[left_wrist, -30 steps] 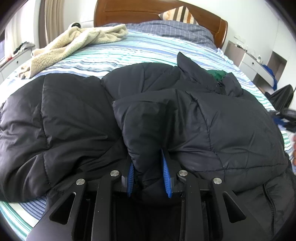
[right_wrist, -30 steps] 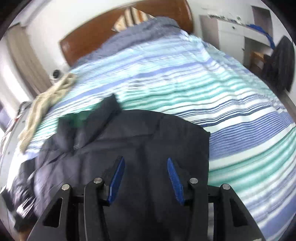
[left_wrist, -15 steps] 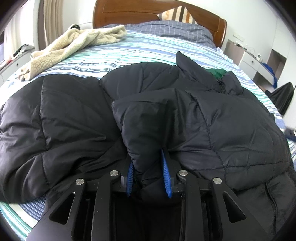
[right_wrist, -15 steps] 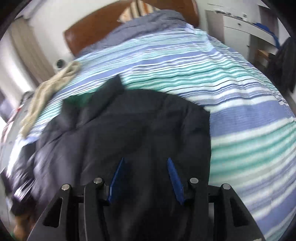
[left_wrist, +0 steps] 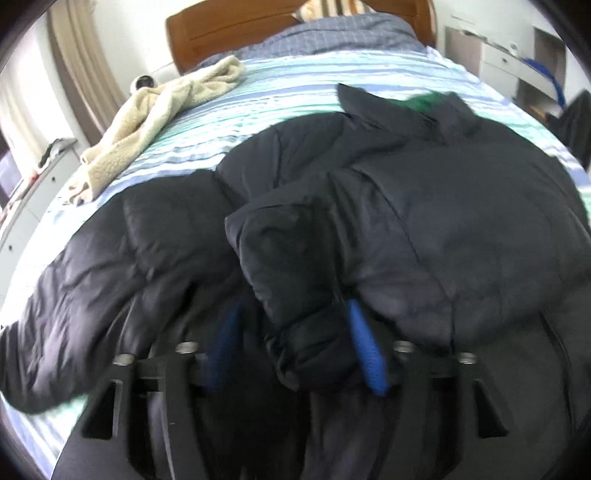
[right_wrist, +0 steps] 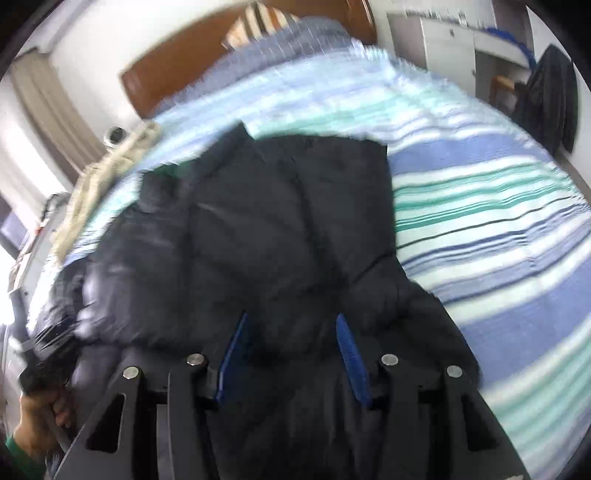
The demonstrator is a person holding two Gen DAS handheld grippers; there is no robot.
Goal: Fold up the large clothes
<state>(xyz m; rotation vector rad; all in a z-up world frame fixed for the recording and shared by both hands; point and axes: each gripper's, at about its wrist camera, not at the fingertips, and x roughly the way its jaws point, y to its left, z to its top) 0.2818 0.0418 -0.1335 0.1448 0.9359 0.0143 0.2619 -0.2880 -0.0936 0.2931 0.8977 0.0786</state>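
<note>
Two tools are mine to hold, one in each hand, and both point down at the black puffer jacket [left_wrist: 424, 229] spread across the striped bed [left_wrist: 303, 92]. My left tool [left_wrist: 295, 354] is opening its jaws right now: the folded sleeve [left_wrist: 295, 273] lies between the blue pads [left_wrist: 364, 354], with a clear gap on the left side, while on the right the cloth runs close along the pad and I cannot tell whether it touches. That sleeve is laid over the jacket's body, its cuff end nearest the tool. The jacket's collar [left_wrist: 369, 103] points toward the wooden headboard [left_wrist: 236, 29], with a bit of green lining [left_wrist: 424, 101] showing beside it.

My right tool [right_wrist: 291, 354] hovers over the jacket's right half with its jaws spread apart; dark cloth fills the space beneath them, but the pads [right_wrist: 351, 354] pinch nothing that I can make out. This view is blurred. The jacket's right edge lies straight against the blue and green stripes.

A cream fleece blanket [left_wrist: 155, 122] is bunched on the bed's far left, well apart from the jacket. At the lower left of the right view my other hand [right_wrist: 40, 421], in a green cuff, grips a handle.
</note>
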